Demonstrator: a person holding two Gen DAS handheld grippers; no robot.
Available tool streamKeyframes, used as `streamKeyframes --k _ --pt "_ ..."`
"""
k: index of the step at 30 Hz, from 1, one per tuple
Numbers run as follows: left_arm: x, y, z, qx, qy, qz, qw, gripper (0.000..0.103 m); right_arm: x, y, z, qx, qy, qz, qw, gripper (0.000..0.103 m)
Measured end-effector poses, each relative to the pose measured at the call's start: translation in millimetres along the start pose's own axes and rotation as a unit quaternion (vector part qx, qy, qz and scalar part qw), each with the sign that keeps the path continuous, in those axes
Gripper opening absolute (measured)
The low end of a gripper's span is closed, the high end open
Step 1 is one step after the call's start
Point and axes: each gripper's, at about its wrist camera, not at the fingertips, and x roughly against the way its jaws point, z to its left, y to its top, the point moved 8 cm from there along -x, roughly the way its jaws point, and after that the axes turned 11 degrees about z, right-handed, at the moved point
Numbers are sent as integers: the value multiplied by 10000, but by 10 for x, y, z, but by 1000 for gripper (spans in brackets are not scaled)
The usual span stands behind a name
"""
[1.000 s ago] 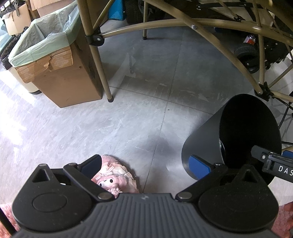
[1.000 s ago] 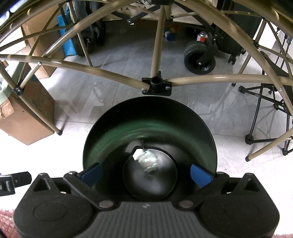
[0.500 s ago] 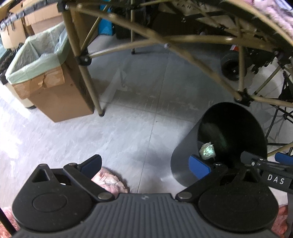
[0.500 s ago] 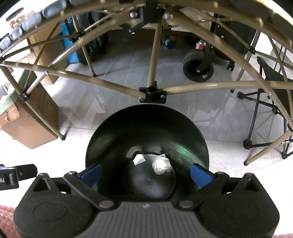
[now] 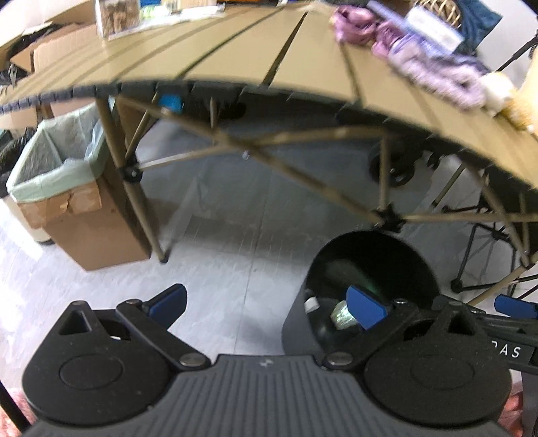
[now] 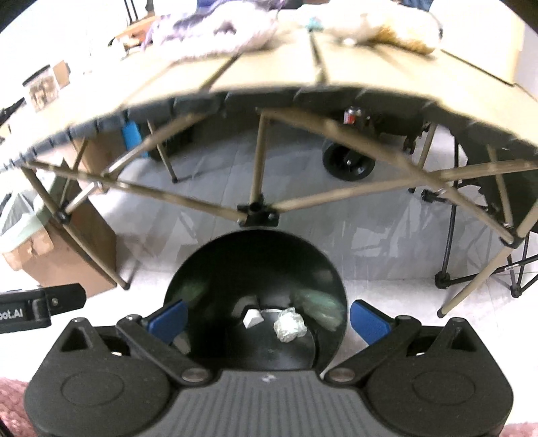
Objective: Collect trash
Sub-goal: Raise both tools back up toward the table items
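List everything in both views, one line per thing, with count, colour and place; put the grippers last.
Bin: one, black, on the floor in front of the table.
Crumpled wad: one, silvery white, on the bin's bottom.
Small scrap: one, white, beside the wad in the bin.
Folding table: one, tan slats on a tan frame, above the bin.
Cardboard box: one, brown with a pale green liner, on the floor left of the table.
Fluffy items: count unclear, purple and cream, on the table's right side.
Clear jar: one, brown contents, far left of the table.
Wheel: one, black, under the table.
Left gripper: black with blue fingers, open, empty.
Right gripper: black with blue fingers, open over the bin.
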Motion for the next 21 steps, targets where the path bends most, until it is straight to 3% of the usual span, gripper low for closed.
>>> streamKeyframes --k 13,21 --pt "722 374 -548 -313 -174 -1063 9937 103 931 349 -424 -219 -42 -1231 9921 103" --pt "962 800 -935 -466 -199 -1586 9860 103 1232 713 -617 -314 -18 -1860 9821 103"
